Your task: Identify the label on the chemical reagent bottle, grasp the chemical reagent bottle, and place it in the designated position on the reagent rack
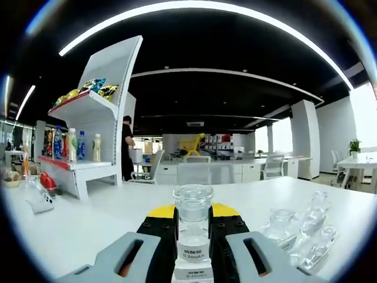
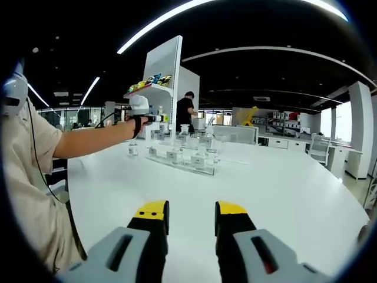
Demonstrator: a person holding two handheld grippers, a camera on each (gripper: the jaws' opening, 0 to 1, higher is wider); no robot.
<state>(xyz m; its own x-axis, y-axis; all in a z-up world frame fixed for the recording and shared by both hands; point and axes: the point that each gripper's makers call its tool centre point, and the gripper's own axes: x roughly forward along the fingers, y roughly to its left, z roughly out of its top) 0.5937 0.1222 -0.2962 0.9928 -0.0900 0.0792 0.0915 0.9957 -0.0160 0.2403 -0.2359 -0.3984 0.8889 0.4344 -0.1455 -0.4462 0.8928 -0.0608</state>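
Left claw (image 1: 192, 236) clamped on the reagent bottle (image 1: 192, 233), upright, label facing camera so it can be read, raised above the tabletop (image 1: 88, 224). Right claw (image 2: 191, 221) wide, empty. Rack (image 2: 182, 158) sits mid-tabletop; placement not yet done.

The reagent bottle (image 1: 192, 231) stands upright between the left gripper (image 1: 193, 227) jaws, above the table (image 1: 88, 224). To its right, more bottles (image 1: 306, 230) lie grouped on the tabletop. Behind and left rises a shelf unit (image 1: 94, 135) (drinks on its lower shelf). Across the table sits the reagent rack (image 2: 185, 158), ahead of the right gripper (image 2: 189, 221).
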